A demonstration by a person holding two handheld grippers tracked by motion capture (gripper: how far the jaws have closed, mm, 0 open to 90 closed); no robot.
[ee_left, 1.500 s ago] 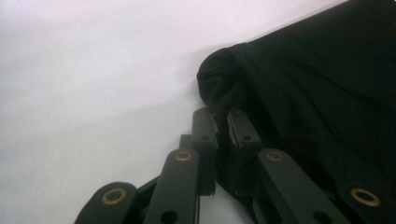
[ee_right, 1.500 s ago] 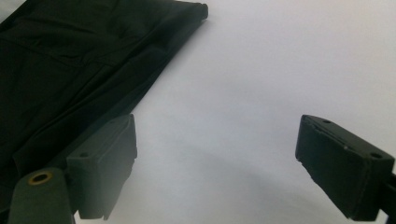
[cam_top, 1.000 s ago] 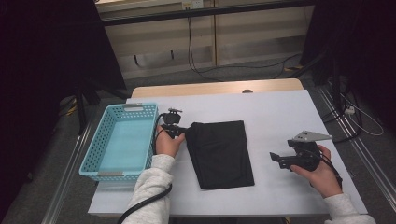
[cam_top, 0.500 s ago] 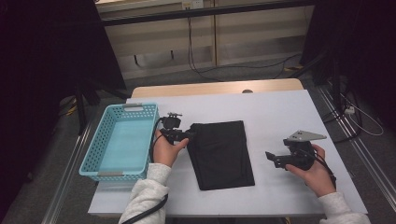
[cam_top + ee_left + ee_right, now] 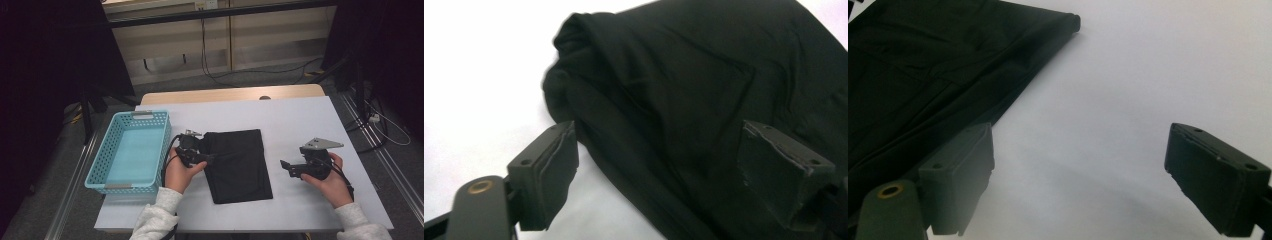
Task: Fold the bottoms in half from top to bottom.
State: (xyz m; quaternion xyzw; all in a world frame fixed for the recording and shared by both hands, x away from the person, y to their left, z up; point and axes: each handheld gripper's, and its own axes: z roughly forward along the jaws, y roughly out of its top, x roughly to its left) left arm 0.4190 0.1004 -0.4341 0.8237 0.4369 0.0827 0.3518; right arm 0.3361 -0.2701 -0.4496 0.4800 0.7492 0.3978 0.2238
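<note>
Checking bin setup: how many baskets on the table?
1. The blue basket sits at the table's left edge, left of the black cloth. Nothing seems hidden.

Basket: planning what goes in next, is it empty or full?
Empty. The high view shows the basket's bare blue floor, nothing inside.

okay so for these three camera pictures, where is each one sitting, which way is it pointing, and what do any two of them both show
High view: fixed above the person's side, looking forward and down on the white table; both forearms, left gripper and right gripper, blue basket.
Left gripper view: rides the left gripper, looking along its open jaws, which have just been opening, at the black cloth's bunched edge.
Right gripper view: rides the right gripper, open jaws over bare table, cloth at upper left.
Shared: all three show the black cloth and the table.
</note>
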